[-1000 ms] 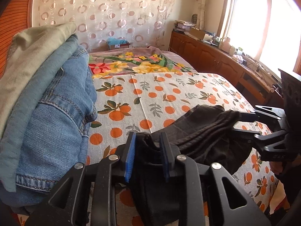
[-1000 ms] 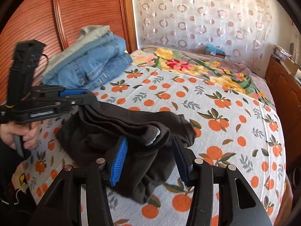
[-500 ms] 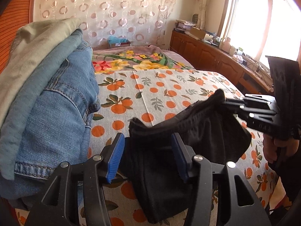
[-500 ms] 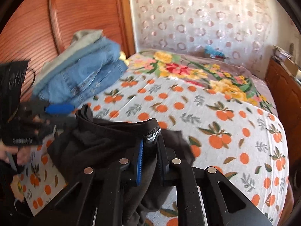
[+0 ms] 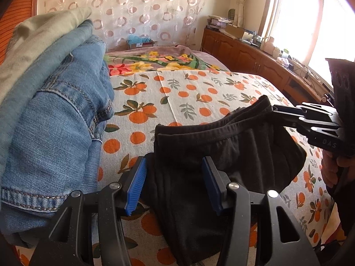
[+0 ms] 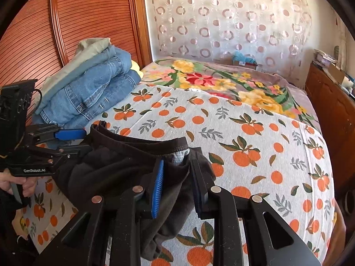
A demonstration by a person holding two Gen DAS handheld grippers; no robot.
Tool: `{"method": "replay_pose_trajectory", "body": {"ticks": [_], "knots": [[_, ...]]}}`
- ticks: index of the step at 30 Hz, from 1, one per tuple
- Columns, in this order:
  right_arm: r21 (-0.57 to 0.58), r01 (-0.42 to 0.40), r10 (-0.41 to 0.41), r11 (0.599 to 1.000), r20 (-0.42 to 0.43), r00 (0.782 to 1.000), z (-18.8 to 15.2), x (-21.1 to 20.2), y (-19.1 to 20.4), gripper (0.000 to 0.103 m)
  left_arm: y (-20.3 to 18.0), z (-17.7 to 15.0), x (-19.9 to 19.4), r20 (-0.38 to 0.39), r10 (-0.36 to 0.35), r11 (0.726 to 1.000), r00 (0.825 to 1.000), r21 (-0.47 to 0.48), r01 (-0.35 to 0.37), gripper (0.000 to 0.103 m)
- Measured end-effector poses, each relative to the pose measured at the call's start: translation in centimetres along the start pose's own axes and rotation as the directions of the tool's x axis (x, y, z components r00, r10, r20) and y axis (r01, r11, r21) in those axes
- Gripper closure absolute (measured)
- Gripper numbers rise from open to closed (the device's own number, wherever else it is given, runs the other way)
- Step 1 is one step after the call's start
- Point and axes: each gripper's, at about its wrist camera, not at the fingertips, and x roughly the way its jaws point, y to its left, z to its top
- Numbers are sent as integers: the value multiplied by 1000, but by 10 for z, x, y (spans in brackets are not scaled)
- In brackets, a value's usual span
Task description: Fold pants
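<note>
claw (image 5: pixel 175 184) on my left stands released around the black pants (image 5: pixel 221 155) at six o'clock on the bed (image 5: pixel 188 93), while my right claw (image 6: pixel 177 181), jaws just eased wider, grasps the waistband at three o'clock to keep that edge taut for folding.

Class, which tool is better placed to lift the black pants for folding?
Right: the right tool, jaws just opening slightly, pinches the black pants at the waistband; the left tool, jaws just opened, only straddles them.
</note>
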Motion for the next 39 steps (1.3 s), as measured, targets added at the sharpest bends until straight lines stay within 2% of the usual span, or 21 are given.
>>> {"method": "replay_pose_trajectory", "body": {"ticks": [2,3,10,14,17,22,26,29,30,32,35,39], "knots": [[-2,-10,10,1000,9,1000,2,-1,-2,94,-1,-1,-1,-3,3,1000,1000,3,-3,51],[0,-9,9,1000,16,1000,2,-2,-4,97,-1,-1,-1,-4,4,1000,1000,3,-4,51],[31,22,-25,999,90,996,9,-5,-9,98,-2,-2,-3,-7,7,1000,1000,2,-7,51],[43,50,-52,998,55,997,10,3,-9,97,-3,-4,-6,-3,3,1000,1000,-4,-3,51],[57,25,-28,998,41,999,6,0,-8,92,-5,-7,-11,3,-3,1000,1000,-4,3,51],[51,29,-31,998,33,999,-4,-20,-5,91,-7,-13,-21,8,-4,1000,1000,-5,4,51],[46,22,-22,999,9,1000,-19,-34,0,77,-7,-18,-28,12,-9,1000,1000,-10,9,51],[42,10,-10,999,-6,1000,-31,-45,5,74,-7,-23,-33,10,-30,999,1000,-15,30,49],[38,7,-7,999,-9,1000,-34,-47,7,74,-7,-25,-34,9,-29,999,1000,-14,29,46],[37,3,-3,999,-13,1000,-39,-51,12,74,-7,-29,-35,5,-23,1000,1000,-17,24,29],[38,-3,4,999,-17,1000,-44,-54,18,73,-6,-33,-38,7,-27,999,1000,-31,28,26],[36,-19,20,999,-20,1000,-46,-56,23,73,-7,-38,-44,19,2,999,1000,-34,-1,26]]}}
